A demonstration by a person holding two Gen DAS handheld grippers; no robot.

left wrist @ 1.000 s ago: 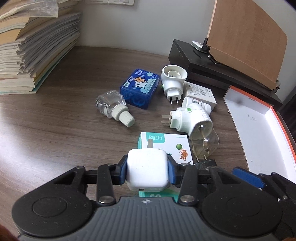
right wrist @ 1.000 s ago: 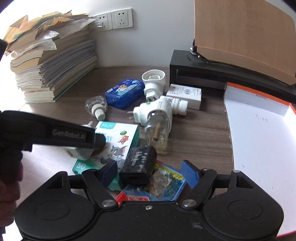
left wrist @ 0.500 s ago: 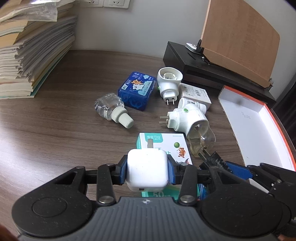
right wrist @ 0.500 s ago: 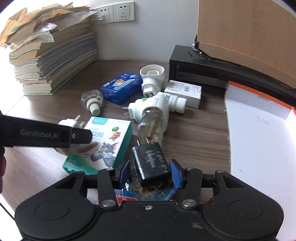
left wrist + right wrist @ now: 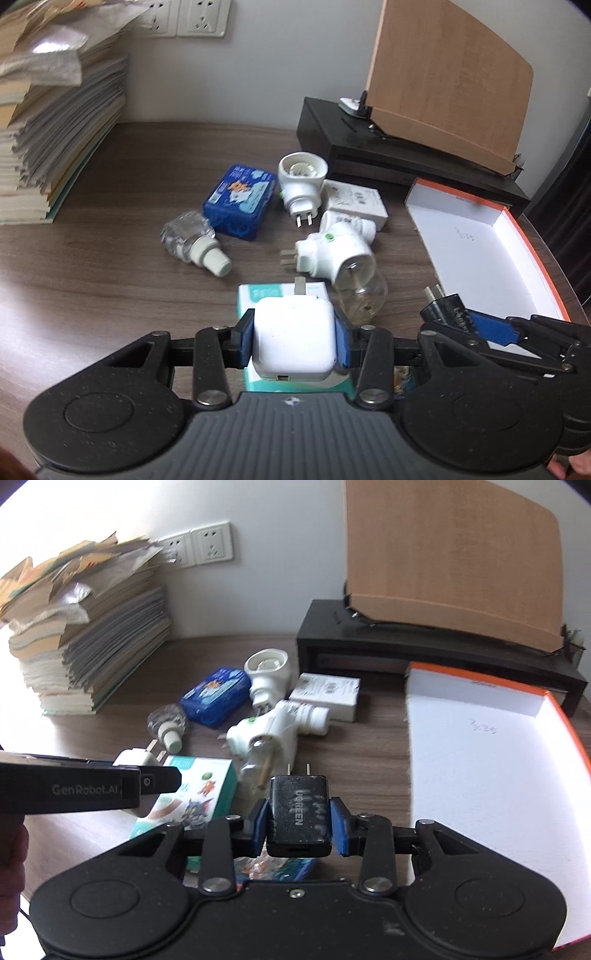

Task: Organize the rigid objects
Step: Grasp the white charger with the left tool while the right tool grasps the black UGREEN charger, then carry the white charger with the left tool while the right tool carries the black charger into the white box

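Both grippers hold chargers above the desk (image 5: 92, 280).
The left gripper (image 5: 293, 341) has its fingers clenched on a white charger (image 5: 293, 338) over a teal box (image 5: 199, 794); only the right view shows the right gripper (image 5: 299, 827) gripping a black charger (image 5: 299, 812) squarely, beside the open box (image 5: 480, 775).
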